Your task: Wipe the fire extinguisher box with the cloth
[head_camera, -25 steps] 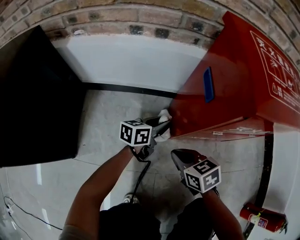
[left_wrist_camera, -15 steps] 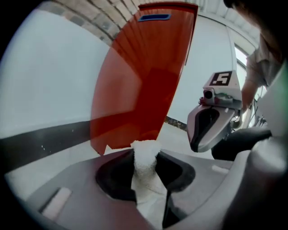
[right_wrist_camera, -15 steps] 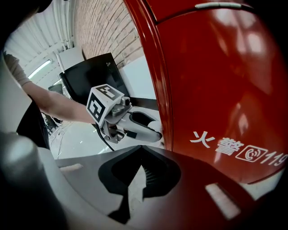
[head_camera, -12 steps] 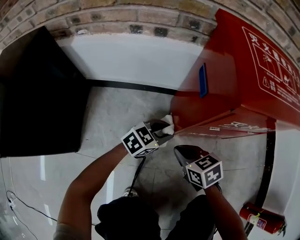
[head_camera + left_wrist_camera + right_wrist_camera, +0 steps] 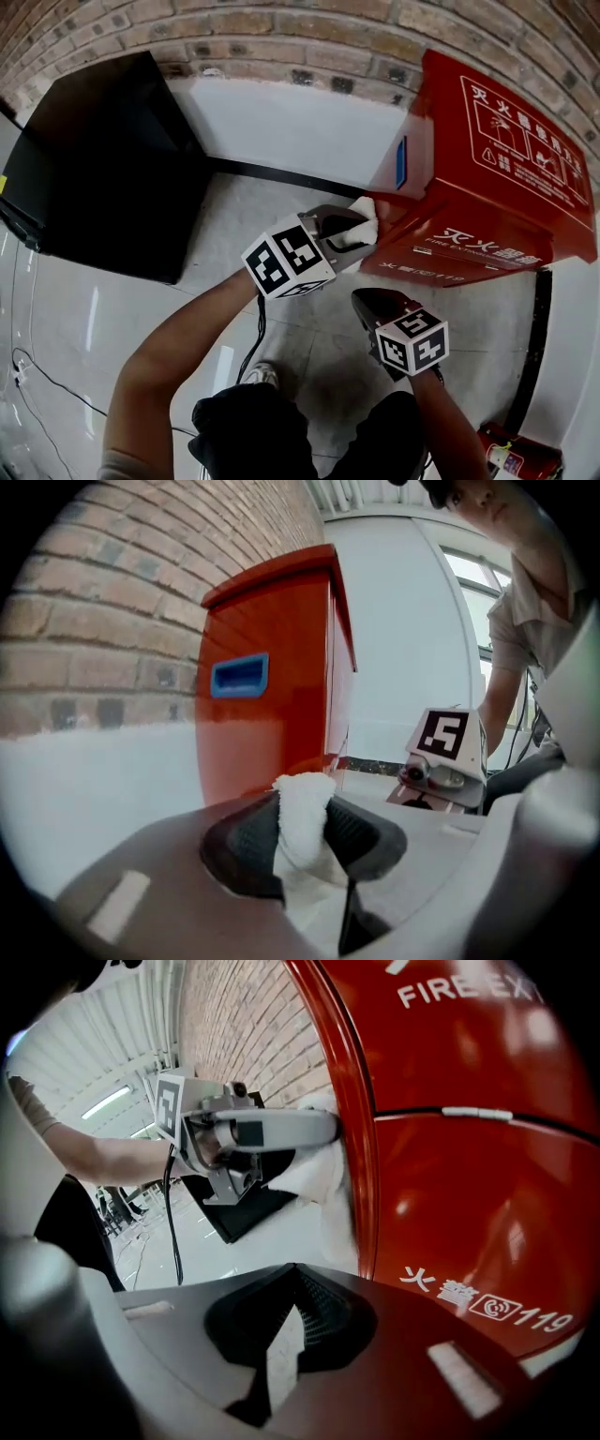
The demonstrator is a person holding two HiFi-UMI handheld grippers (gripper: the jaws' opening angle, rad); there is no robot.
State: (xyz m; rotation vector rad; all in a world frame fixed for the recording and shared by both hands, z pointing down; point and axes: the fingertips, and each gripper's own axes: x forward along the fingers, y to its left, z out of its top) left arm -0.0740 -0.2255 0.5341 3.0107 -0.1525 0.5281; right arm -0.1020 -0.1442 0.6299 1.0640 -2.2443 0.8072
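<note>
The red fire extinguisher box (image 5: 487, 187) stands against the brick wall at the right. My left gripper (image 5: 361, 230) is shut on a white cloth (image 5: 364, 223) and presses it against the box's near left corner edge, below the blue handle (image 5: 401, 161). In the left gripper view the cloth (image 5: 302, 822) is pinched between the dark pads, with the box's side (image 5: 272, 696) just ahead. My right gripper (image 5: 367, 305) hangs lower, shut and empty, in front of the box's door (image 5: 478, 1166). From it I see the cloth (image 5: 323, 1180) on the corner.
A black cabinet (image 5: 103, 159) stands at the left against the brick wall (image 5: 281, 28). A white wall panel (image 5: 291, 122) lies between cabinet and box. A red extinguisher (image 5: 520, 459) lies on the floor at the lower right. A black cable (image 5: 253, 333) hangs under my left arm.
My left gripper has risen along the box's corner edge with the cloth and rolled, its cube now facing more sideways. The right gripper has lifted slightly, still shut.
</note>
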